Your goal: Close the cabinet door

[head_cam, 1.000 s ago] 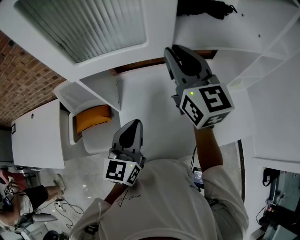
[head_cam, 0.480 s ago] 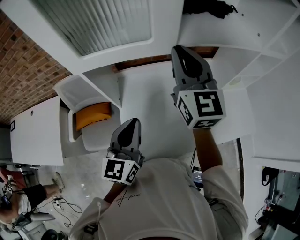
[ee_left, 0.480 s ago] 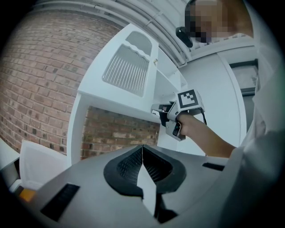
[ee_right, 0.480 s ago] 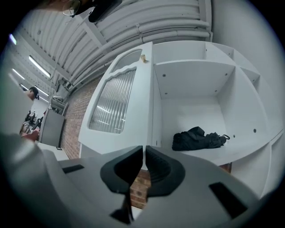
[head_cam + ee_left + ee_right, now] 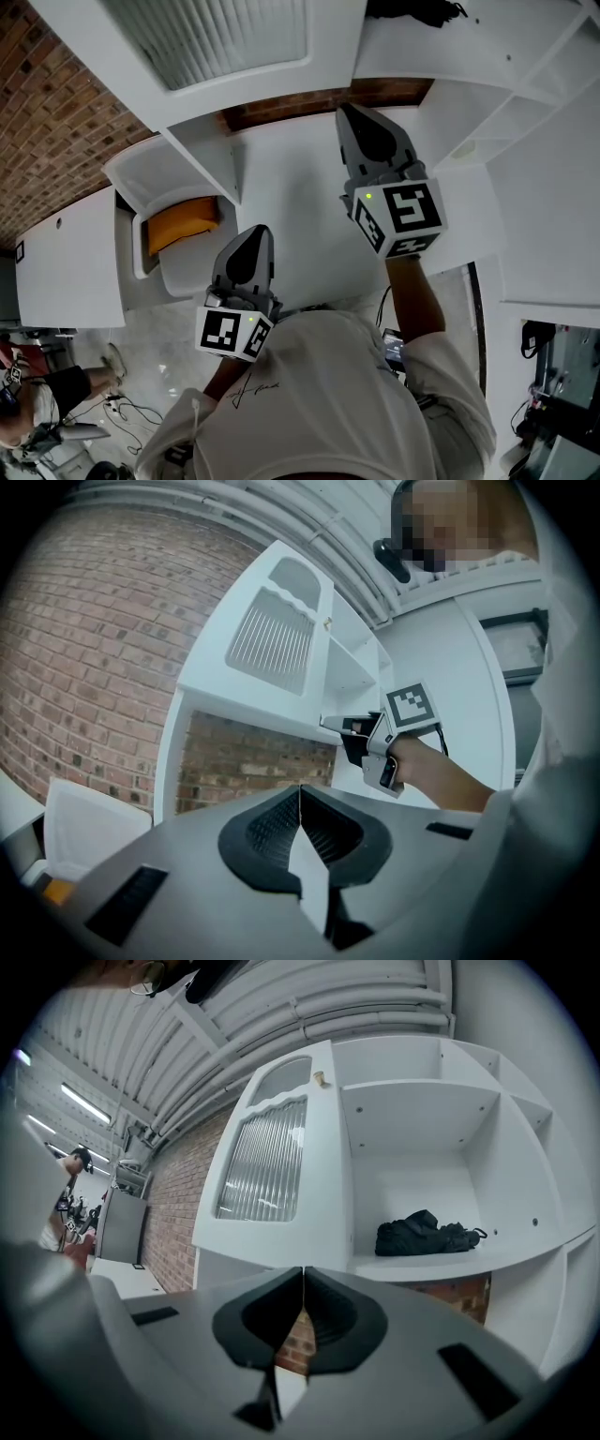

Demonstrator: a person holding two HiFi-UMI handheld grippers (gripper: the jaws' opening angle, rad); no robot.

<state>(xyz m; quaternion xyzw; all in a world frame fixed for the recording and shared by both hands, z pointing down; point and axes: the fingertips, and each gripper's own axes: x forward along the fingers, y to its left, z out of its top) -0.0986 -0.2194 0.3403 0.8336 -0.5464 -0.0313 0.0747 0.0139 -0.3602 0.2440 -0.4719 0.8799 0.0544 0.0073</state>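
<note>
door: cabinet door is open, swung out at the left side of the open compartment; white frame, ribbed glass pane, small arched pane above it
axis: long axis upright; glazed face turned toward the right gripper view, one long edge lying beside the compartment's left wall
knob: one small knob high on the door, at the edge next to the compartment
where: upper left of the head view, above both grippers; brick wall to its left and in a strip under it
left gripper: left gripper is low, just ahead of the person's chest, pointing up at the cabinet; fingers pressed together, nothing between them
right gripper: right gripper is higher, tip just under the compartment's floor edge and near the door's lower corner; fingers closed tip to tip, gripping nothing; contact with the door can't be made out
room: open air between the door's lower edge and both grippers; right one is the nearer
edges: more open white cubbies right of the compartment
inside: one dark bundle on the compartment floor, well apart from the door
other: one orange item in a low white unit at left; one bystander at far lower left
count: one door, one knob, one bundle, two grippers
</note>
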